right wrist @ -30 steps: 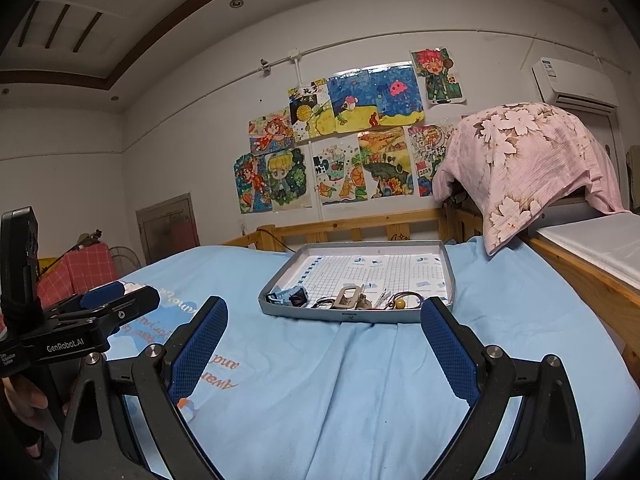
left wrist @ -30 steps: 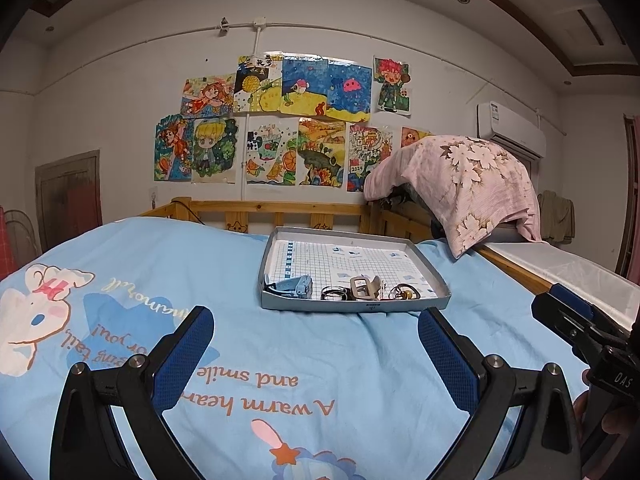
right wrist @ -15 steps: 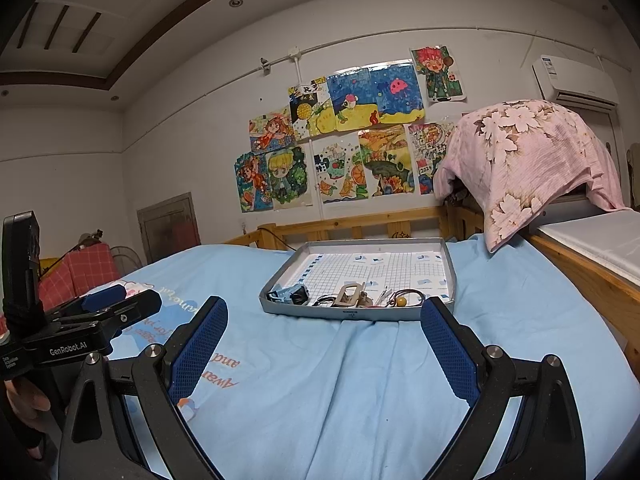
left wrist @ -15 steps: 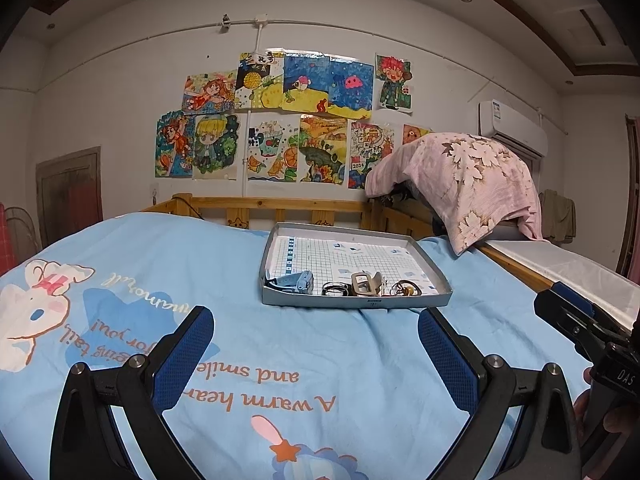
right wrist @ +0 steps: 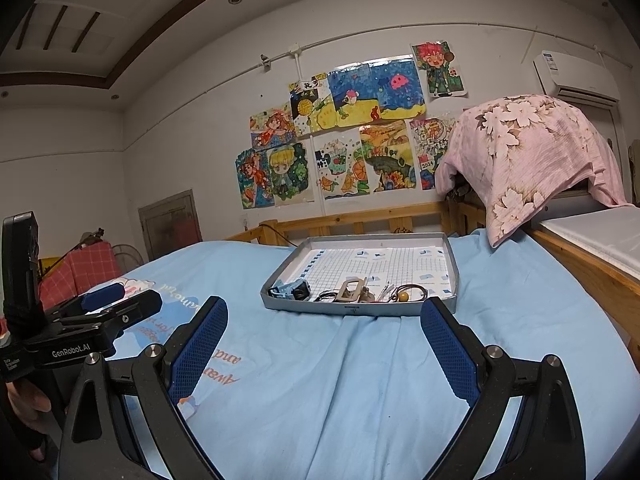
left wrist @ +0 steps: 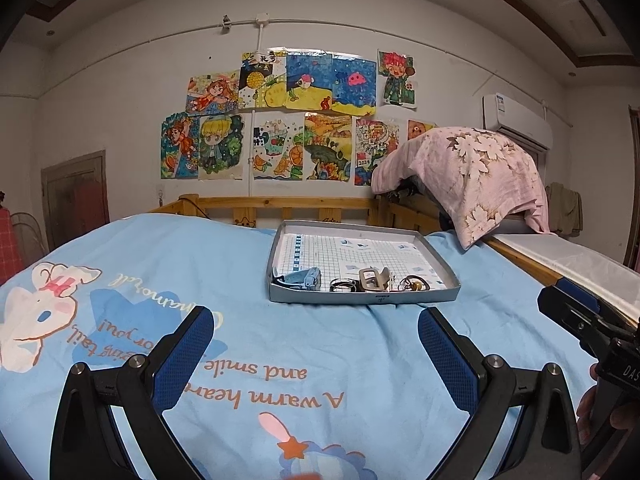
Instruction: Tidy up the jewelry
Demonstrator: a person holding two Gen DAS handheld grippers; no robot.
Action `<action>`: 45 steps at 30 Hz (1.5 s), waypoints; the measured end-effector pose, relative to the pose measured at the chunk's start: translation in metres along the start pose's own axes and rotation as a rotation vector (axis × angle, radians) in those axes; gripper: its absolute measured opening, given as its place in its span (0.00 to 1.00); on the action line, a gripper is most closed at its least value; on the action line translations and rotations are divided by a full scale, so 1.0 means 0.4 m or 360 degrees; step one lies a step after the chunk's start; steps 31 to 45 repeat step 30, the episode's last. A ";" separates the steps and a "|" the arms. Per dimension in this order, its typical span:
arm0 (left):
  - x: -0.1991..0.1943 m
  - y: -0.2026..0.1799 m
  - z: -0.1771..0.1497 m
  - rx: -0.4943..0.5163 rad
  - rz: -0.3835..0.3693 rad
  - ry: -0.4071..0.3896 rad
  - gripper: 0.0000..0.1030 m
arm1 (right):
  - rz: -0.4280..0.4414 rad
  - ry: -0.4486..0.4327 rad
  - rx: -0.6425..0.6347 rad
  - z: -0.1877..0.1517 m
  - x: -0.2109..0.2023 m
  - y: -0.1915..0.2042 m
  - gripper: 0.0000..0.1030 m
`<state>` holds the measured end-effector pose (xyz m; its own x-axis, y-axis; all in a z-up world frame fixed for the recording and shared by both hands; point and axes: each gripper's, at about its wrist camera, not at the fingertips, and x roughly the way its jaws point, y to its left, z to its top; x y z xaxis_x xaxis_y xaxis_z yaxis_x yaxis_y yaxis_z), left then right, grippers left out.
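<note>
A grey metal tray lined with grid paper sits on the blue bed. Along its near edge lie a blue watch, dark rings, a beige buckle and a ring with a yellow bead. My left gripper is open and empty, short of the tray. My right gripper is open and empty, also just short of the tray. Each gripper shows at the edge of the other's view.
The light blue printed bedsheet covers the bed. A wooden rail runs behind the tray. A pink floral cloth drapes over something at the right, beside a white ledge. Drawings hang on the wall.
Both grippers have moved slightly closer to the tray and a little upward. Both stay open.
</note>
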<state>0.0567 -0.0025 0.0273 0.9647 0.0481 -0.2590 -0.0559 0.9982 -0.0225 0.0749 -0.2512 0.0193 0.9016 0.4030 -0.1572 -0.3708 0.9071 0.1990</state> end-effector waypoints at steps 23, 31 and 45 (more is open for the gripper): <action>0.003 0.007 0.010 -0.0014 -0.0005 0.0006 1.00 | 0.0005 0.0026 -0.0004 -0.008 0.002 0.003 0.92; 0.003 0.008 0.011 -0.0016 -0.0006 0.0010 1.00 | 0.0007 0.0036 -0.0003 -0.012 0.006 -0.001 0.92; 0.003 0.008 0.011 -0.0016 -0.0006 0.0010 1.00 | 0.0007 0.0036 -0.0003 -0.012 0.006 -0.001 0.92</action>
